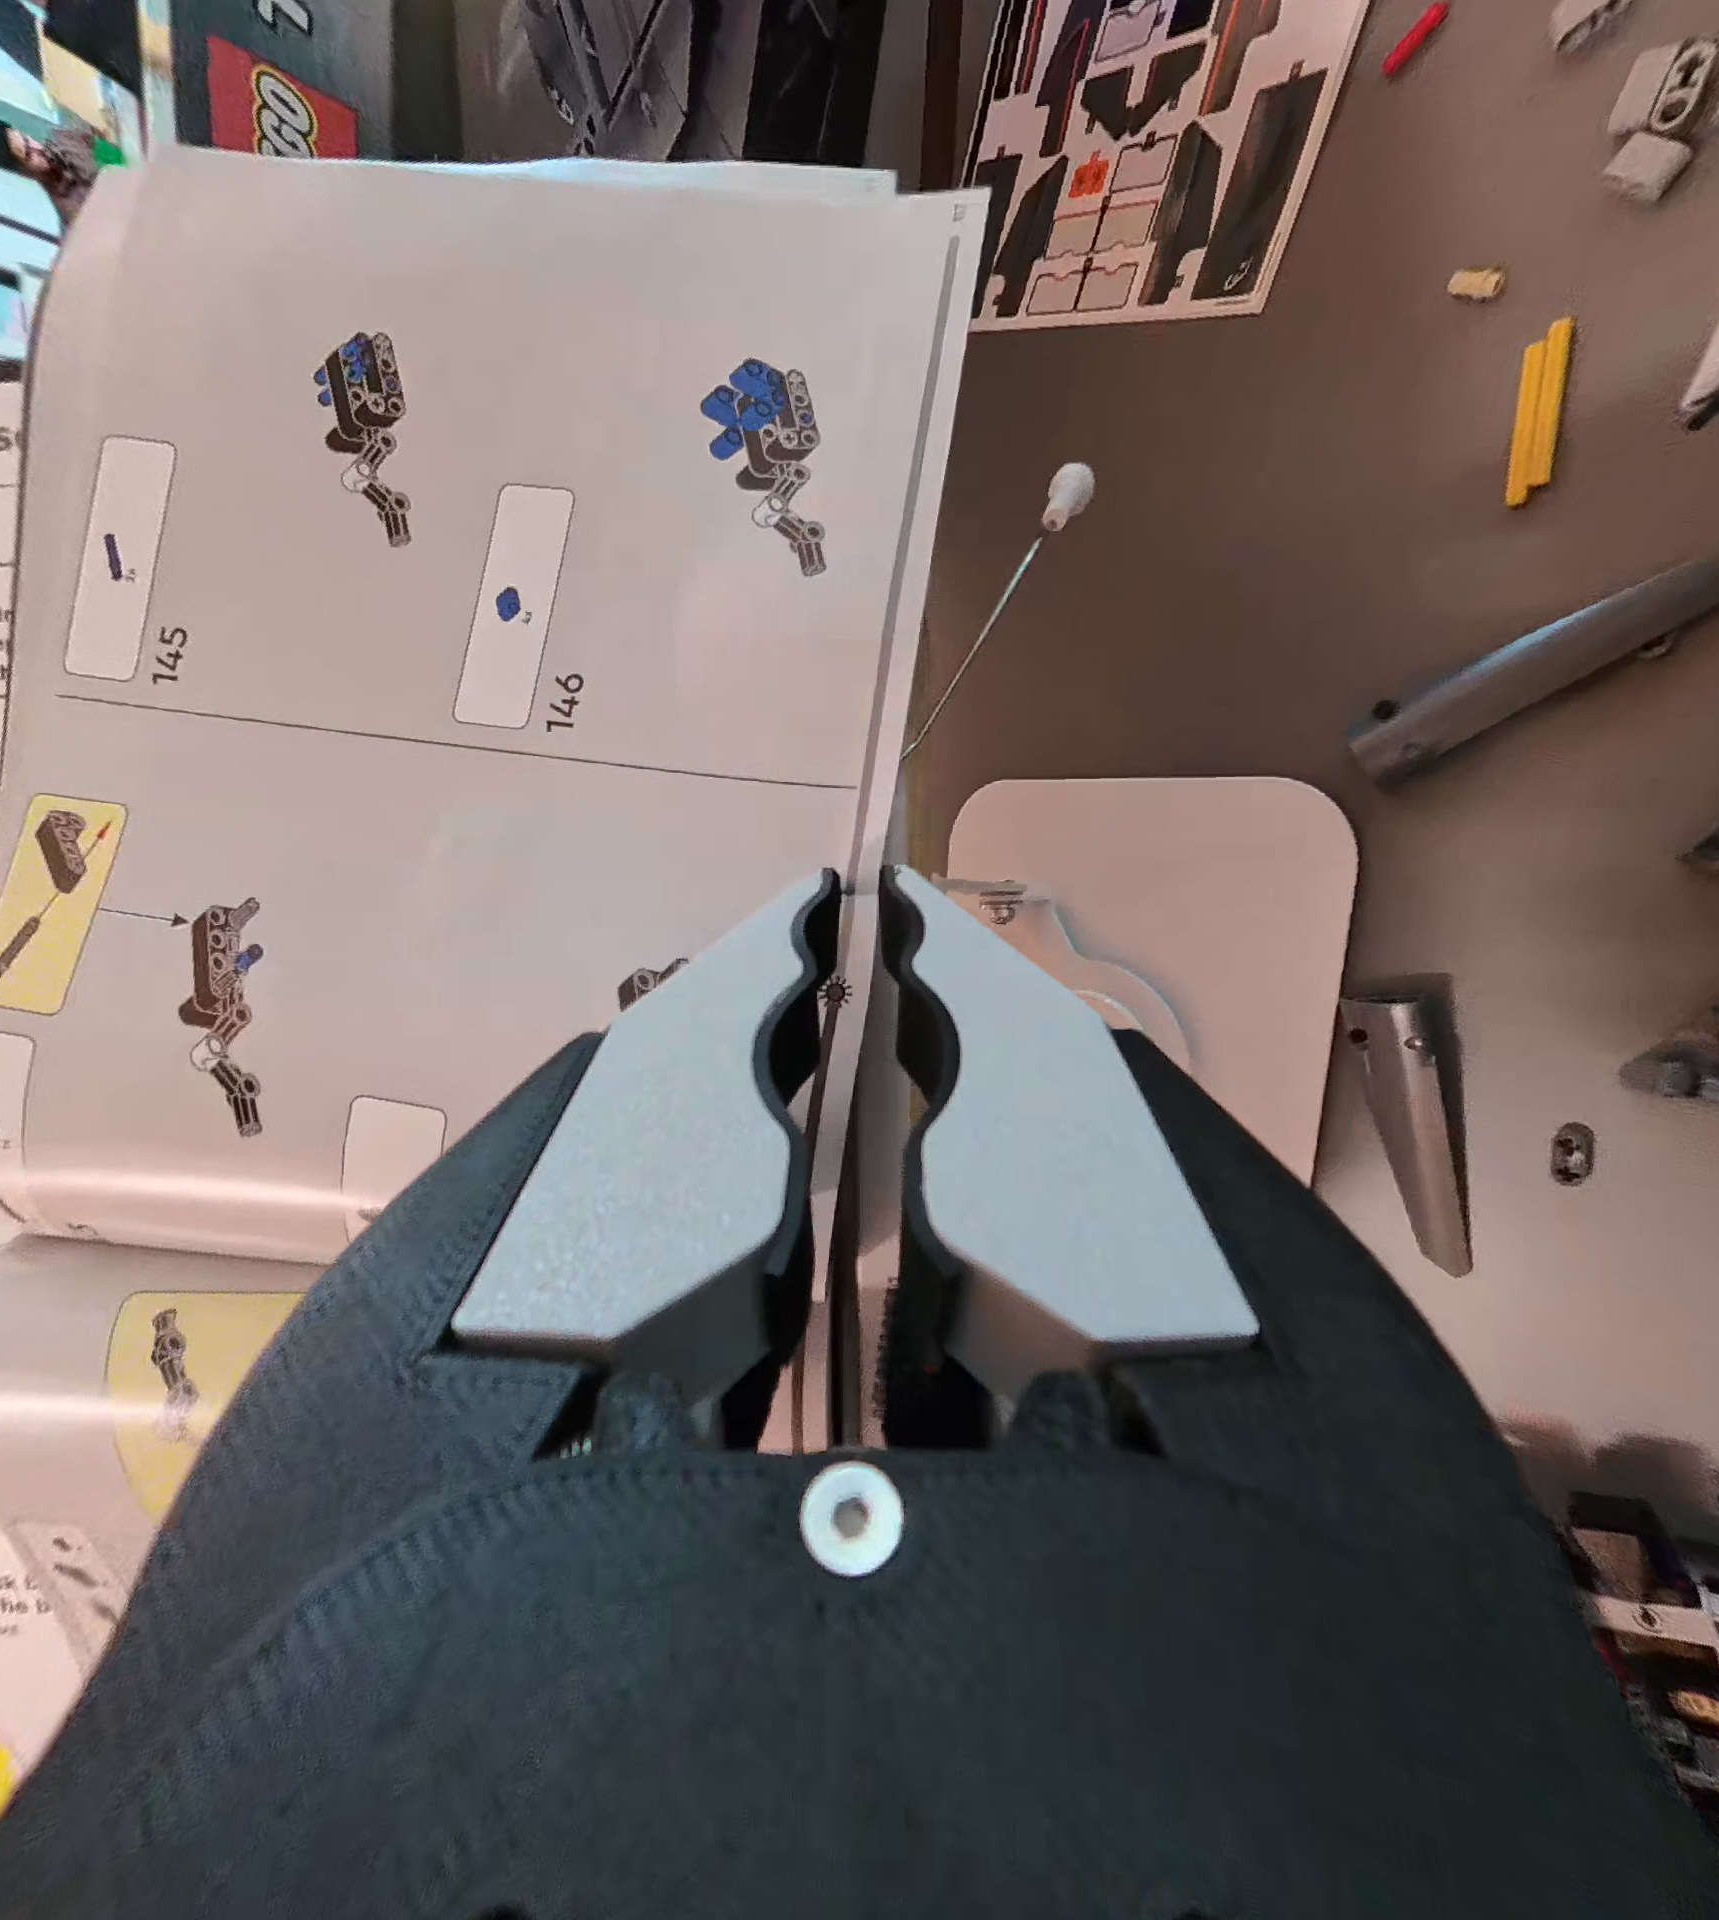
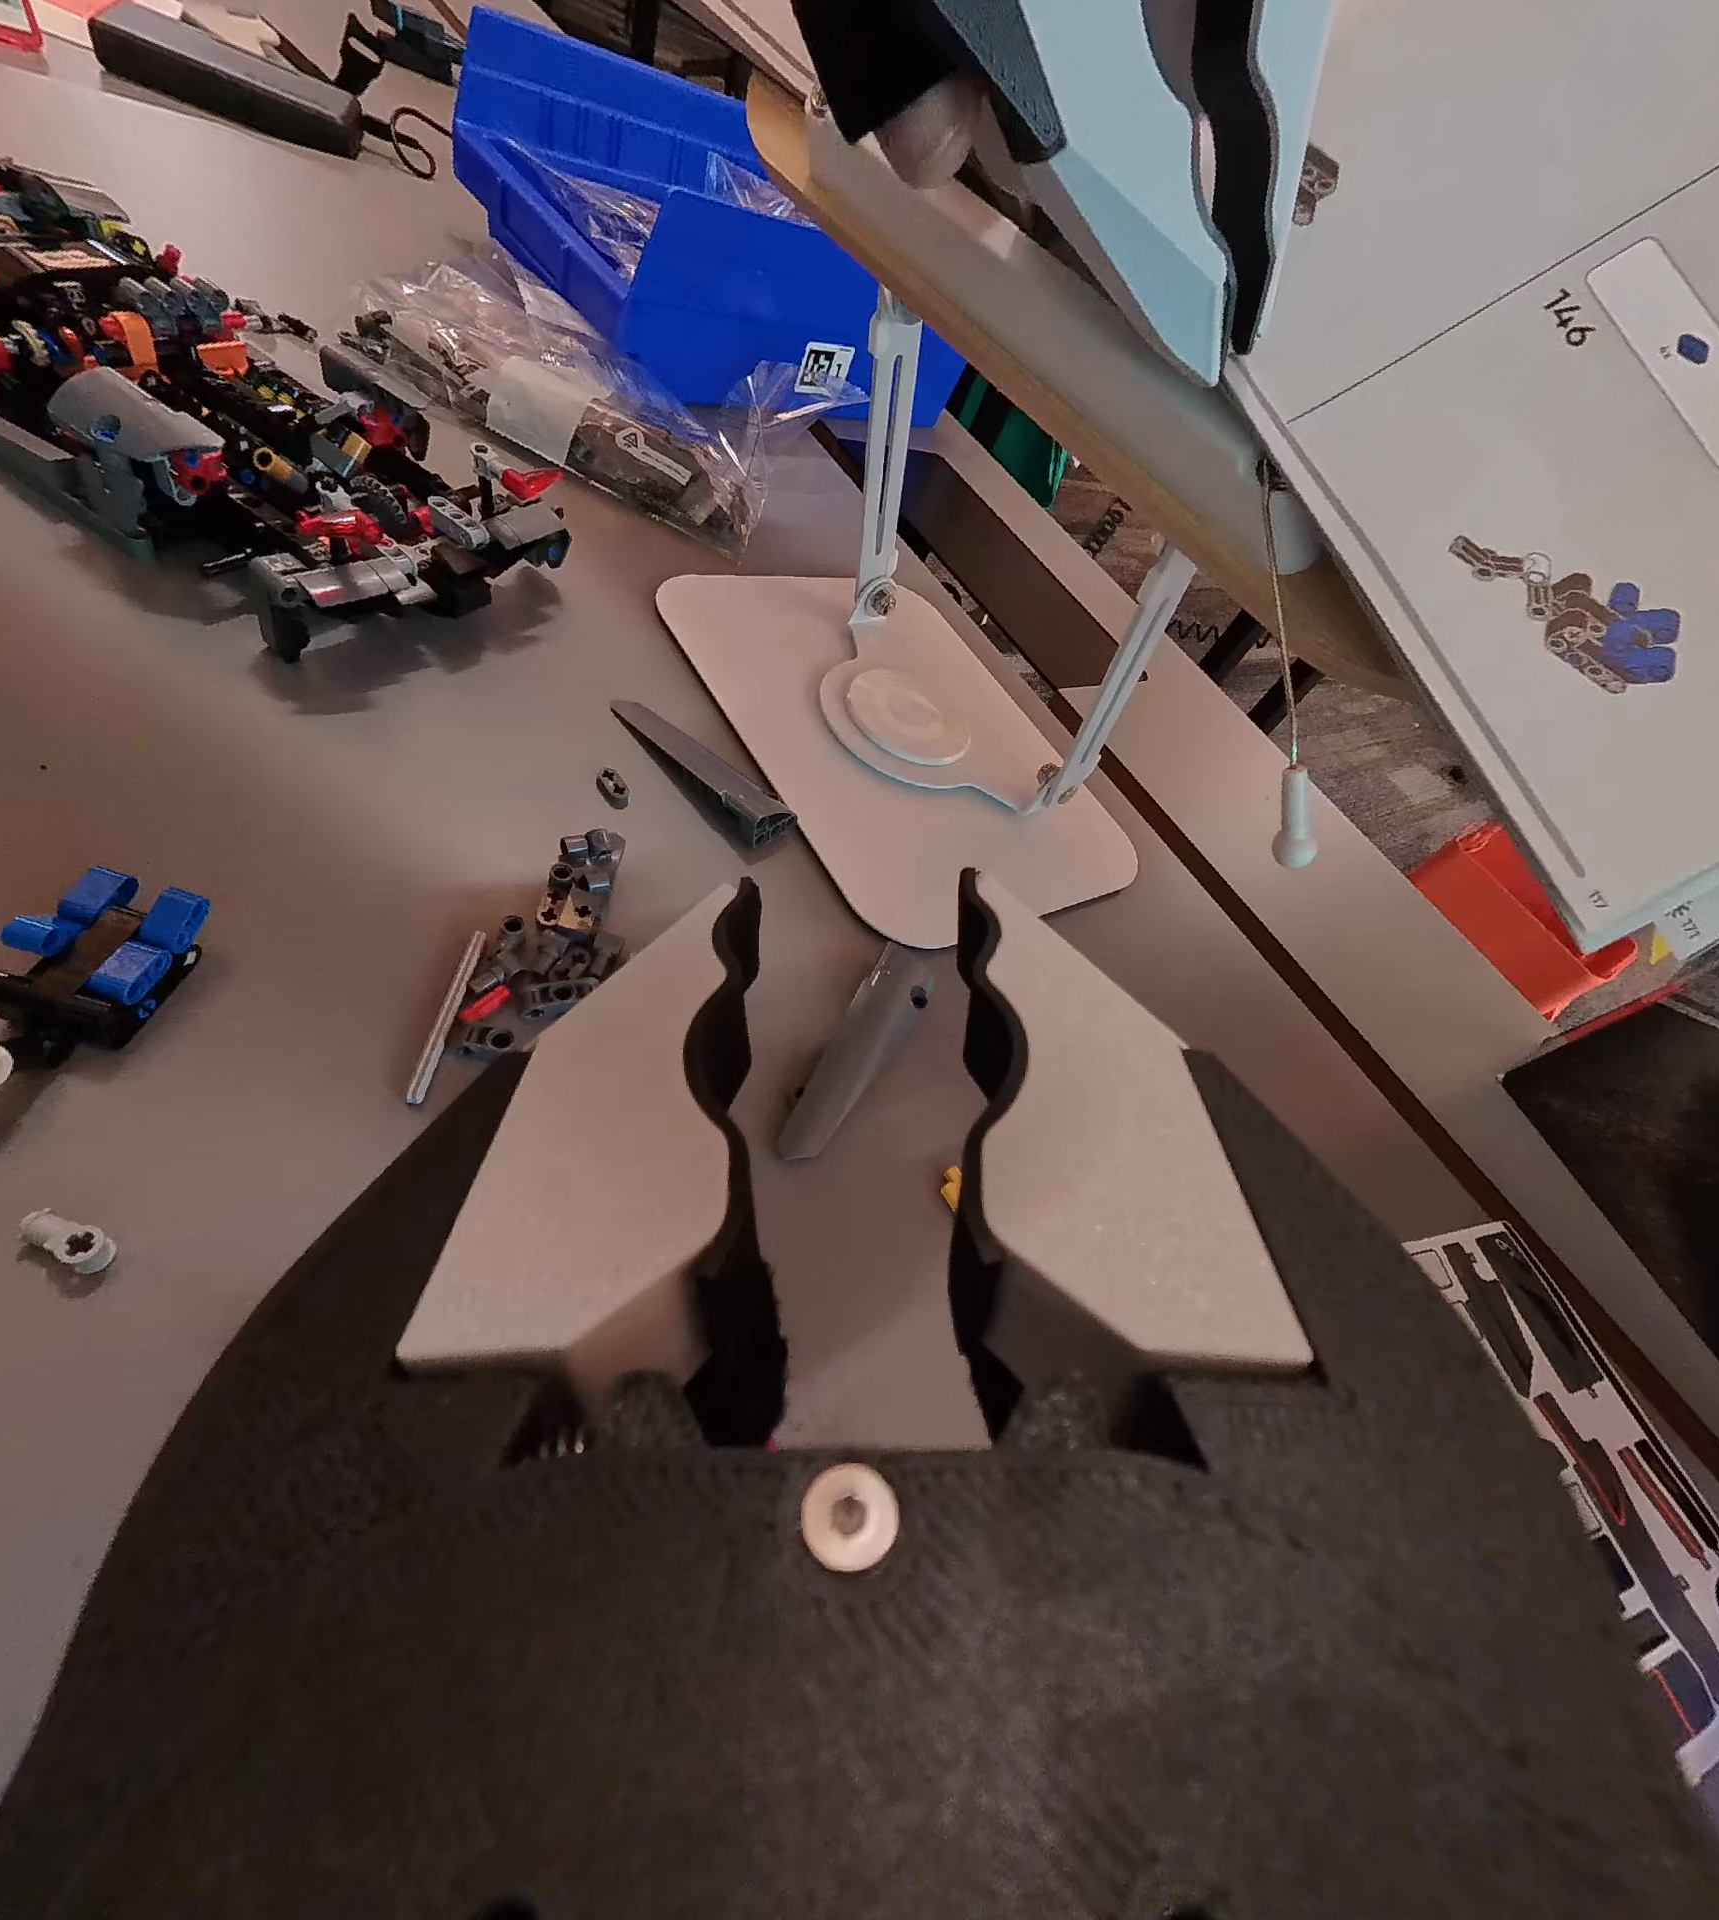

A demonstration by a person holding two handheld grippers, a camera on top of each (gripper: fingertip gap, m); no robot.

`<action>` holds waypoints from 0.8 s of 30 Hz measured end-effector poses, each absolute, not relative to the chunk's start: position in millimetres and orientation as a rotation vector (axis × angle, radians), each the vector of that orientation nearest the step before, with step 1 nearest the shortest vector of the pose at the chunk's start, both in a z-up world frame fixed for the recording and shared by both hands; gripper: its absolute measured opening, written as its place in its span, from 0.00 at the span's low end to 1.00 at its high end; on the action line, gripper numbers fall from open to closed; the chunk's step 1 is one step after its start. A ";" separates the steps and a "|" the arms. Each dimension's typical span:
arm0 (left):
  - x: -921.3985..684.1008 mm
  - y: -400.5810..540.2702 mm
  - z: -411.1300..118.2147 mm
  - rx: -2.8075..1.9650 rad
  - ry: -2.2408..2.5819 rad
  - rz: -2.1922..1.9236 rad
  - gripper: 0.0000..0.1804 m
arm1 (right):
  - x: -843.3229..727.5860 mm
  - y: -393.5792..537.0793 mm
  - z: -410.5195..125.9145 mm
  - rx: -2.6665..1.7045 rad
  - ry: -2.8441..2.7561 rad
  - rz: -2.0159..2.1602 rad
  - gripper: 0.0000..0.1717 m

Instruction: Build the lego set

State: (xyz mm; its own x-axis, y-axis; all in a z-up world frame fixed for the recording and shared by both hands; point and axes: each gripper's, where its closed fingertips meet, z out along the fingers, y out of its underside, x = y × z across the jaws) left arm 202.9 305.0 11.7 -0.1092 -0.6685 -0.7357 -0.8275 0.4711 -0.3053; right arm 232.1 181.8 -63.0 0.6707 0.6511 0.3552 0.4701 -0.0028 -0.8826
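Currently:
Booklet page [image 1: 481, 644]: upper left of the frame, standing on a stand.
Left gripper [image 1: 860, 883]: fingers pinch the page's free edge at centre frame; best kept near that edge.
Right gripper [image 2: 860, 883]: spread, holding nothing, above a grey panel piece [image 2: 860, 1049].

Step numbers mark the instruction booklet [image 1: 481, 623], a red logo the box [image 1: 283, 104], a label [image 2: 824, 369] the blue bin [image 2: 730, 281].

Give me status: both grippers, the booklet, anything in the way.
Left gripper shut on page edge of instruction booklet, propped on white stand. Right gripper open, above grey curved piece lying on table. Loose grey parts nearby.
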 end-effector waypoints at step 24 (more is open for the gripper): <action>209.8 308.1 15.0 -1.343 1.731 -0.163 0.01 | 293.1 236.8 60.4 -1.482 -0.716 0.075 0.41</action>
